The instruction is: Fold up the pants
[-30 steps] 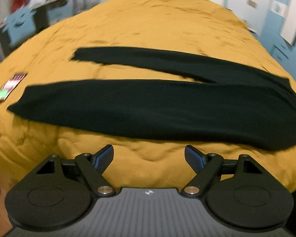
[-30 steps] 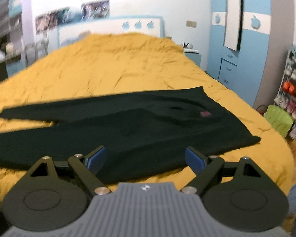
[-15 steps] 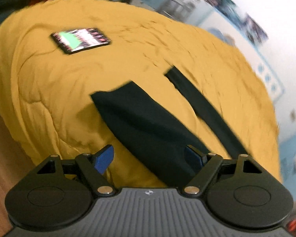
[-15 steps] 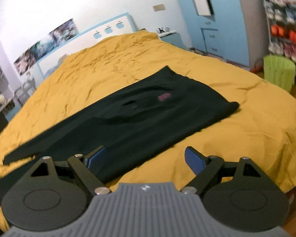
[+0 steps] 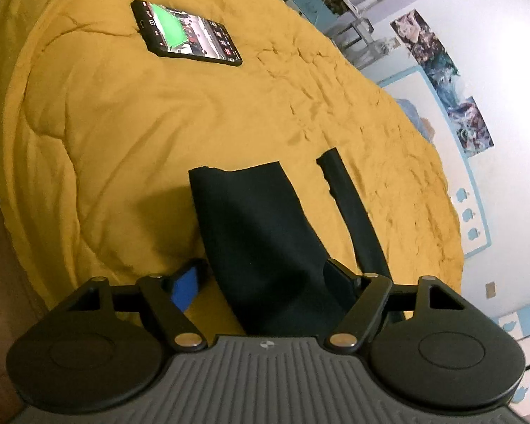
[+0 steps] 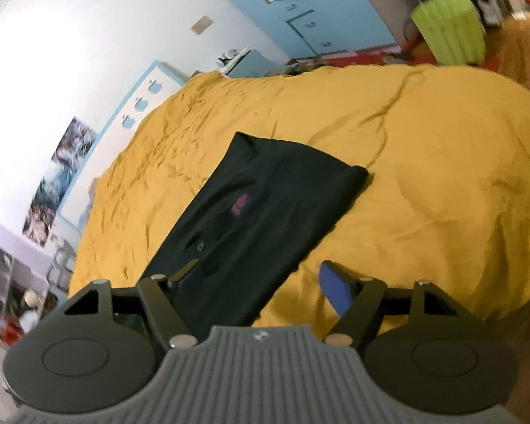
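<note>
Black pants lie flat on a yellow bedcover [image 5: 159, 123]. In the left wrist view the near leg's hem end [image 5: 247, 219] runs in between my left gripper's [image 5: 261, 282] jaws, and the far leg [image 5: 349, 208] lies beyond it. The jaws are closing; one blue pad [image 5: 185, 288] sits just off the leg's edge over the cover. In the right wrist view the waist end [image 6: 265, 212], with a small red patch [image 6: 239, 205], reaches between my right gripper's [image 6: 258, 284] jaws. These are closing too, one blue pad [image 6: 335, 293] over bare cover beside the cloth.
A phone [image 5: 185, 31] with a lit screen lies on the bedcover beyond the leg ends. A green stool [image 6: 448, 31] stands on the floor past the bed's corner. Blue cupboards and a headboard [image 6: 141, 102] line the far wall.
Both grippers rolled and dropped closer to the pants, the left toward the leg hem, the right toward the waist. Both pairs of jaws have narrowed around the cloth edges.
</note>
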A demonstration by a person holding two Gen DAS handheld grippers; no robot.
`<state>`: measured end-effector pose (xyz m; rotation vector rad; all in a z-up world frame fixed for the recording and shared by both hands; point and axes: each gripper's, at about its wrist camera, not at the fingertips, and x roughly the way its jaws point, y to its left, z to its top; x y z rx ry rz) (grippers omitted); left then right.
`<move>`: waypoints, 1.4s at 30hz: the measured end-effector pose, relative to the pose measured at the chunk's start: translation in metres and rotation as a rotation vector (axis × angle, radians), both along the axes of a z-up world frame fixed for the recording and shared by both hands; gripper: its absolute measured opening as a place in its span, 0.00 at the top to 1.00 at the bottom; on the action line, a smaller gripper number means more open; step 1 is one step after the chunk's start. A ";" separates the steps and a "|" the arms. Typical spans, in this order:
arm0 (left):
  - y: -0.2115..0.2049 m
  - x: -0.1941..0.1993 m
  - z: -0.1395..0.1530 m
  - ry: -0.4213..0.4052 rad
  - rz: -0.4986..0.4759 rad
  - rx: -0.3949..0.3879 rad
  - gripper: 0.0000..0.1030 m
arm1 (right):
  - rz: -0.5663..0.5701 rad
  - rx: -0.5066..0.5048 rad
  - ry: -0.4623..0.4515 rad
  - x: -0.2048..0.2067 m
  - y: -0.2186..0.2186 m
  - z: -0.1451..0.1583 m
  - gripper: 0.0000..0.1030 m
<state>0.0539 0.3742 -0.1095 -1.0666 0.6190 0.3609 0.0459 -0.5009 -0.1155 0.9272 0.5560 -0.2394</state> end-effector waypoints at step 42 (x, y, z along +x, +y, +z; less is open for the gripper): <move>0.020 0.157 0.065 0.089 0.058 -0.033 0.97 | -0.039 0.311 -0.126 0.135 -0.056 0.059 1.00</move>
